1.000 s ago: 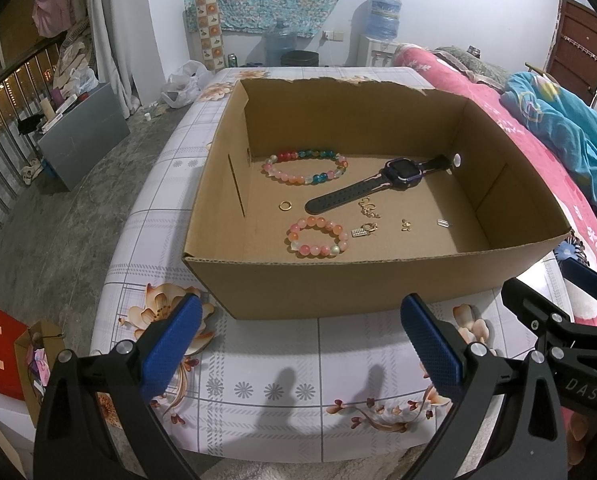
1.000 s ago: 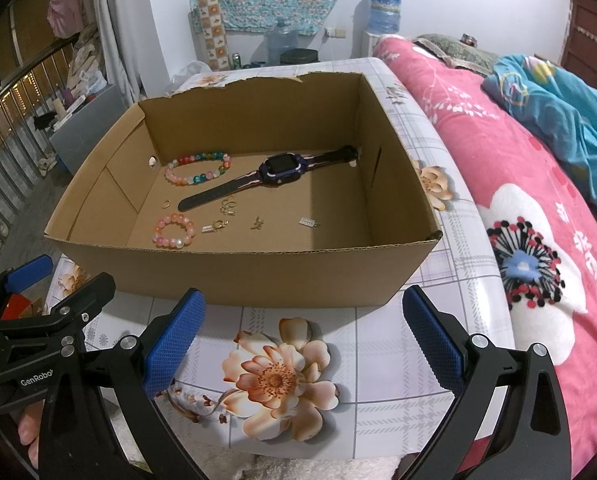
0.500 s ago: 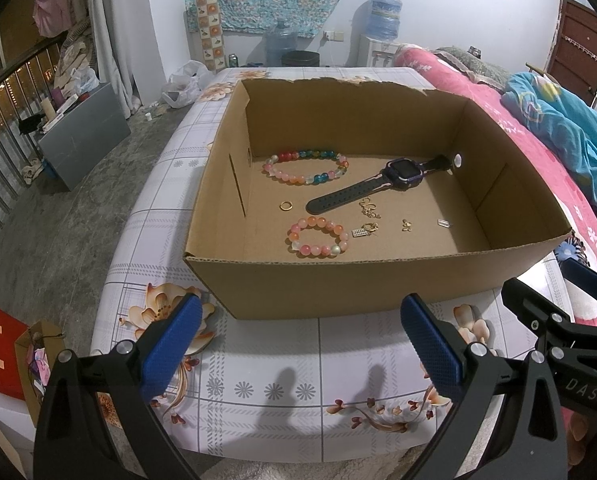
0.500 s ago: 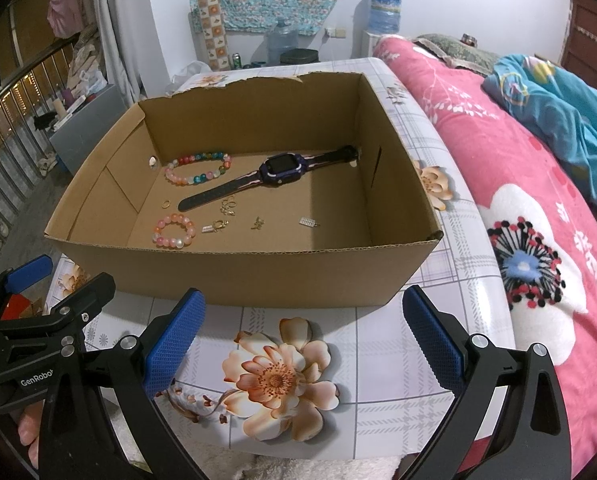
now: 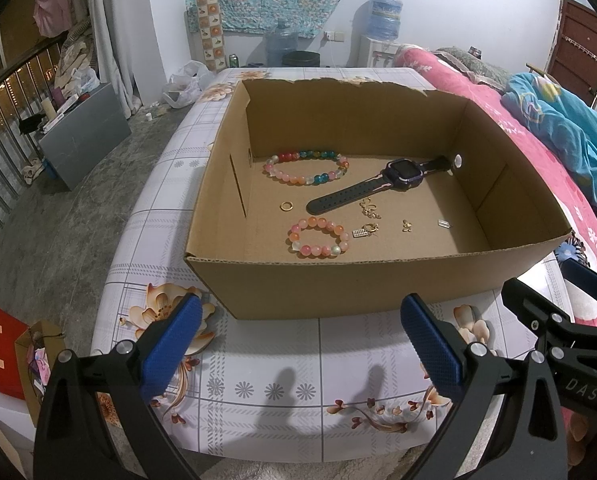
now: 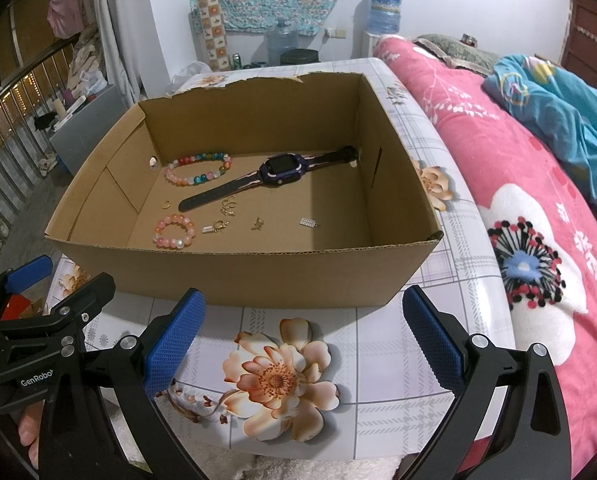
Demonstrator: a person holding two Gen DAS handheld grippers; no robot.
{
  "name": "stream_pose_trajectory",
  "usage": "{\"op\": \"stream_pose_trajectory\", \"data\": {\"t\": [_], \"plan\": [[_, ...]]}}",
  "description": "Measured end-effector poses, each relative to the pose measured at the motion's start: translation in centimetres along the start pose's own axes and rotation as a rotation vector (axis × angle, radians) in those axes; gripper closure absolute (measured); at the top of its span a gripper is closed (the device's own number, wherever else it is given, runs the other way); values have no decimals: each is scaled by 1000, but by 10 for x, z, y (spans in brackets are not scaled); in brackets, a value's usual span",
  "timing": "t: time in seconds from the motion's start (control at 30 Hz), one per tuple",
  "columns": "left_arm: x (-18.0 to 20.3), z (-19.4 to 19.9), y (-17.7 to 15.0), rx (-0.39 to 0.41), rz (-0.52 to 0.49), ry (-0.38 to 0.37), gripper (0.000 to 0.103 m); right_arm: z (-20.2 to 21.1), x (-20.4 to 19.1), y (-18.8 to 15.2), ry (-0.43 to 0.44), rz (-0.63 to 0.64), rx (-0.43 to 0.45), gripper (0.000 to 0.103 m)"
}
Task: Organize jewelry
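An open cardboard box (image 5: 378, 284) (image 6: 234, 276) stands on a flower-print tablecloth. On its floor lie a multicoloured bead bracelet (image 5: 305, 168) (image 6: 198, 169), a pink bead bracelet (image 5: 318, 237) (image 6: 174, 231), a dark smartwatch (image 5: 382, 186) (image 6: 272, 176), a gold ring (image 5: 286, 206) (image 6: 166, 203) and several small gold and silver charms (image 5: 368, 210). My left gripper (image 5: 298, 340) hangs open in front of the box's near wall, holding nothing. Beside it to the right, my right gripper (image 6: 302, 332) is open too, empty.
A bed with a pink floral cover (image 6: 538, 220) and a blue blanket (image 6: 558, 112) runs along the right. The table's left edge drops to a grey floor (image 5: 58, 208). A red bag (image 5: 6, 344) stands low at the left. Water bottles (image 5: 384, 22) stand by the far wall.
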State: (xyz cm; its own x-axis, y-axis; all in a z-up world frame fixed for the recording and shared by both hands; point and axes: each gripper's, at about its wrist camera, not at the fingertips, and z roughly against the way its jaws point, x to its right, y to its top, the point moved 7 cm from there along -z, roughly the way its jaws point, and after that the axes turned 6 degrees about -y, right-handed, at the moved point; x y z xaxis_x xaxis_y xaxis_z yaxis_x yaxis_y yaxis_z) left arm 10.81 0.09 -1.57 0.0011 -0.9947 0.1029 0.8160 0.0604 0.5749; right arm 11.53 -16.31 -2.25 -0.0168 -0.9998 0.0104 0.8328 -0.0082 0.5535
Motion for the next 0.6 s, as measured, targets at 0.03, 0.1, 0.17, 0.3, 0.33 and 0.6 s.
{"op": "stream_pose_trajectory", "data": {"t": [0.03, 0.1, 0.17, 0.3, 0.33, 0.6], "plan": [[0, 0, 0, 1, 0, 1, 5, 0, 0, 0, 1, 0, -1, 8], [0, 0, 0, 0, 0, 0, 5, 0, 0, 0, 0, -1, 0, 8], [0, 0, 0, 1, -1, 0, 5, 0, 0, 0, 0, -1, 0, 8], [-3, 1, 1, 4, 2, 2, 5, 1, 0, 0, 1, -1, 0, 8], [-2, 2, 1, 4, 2, 3, 5, 1, 0, 0, 1, -1, 0, 8], [-3, 2, 2, 3, 2, 3, 5, 1, 0, 0, 1, -1, 0, 8]]}}
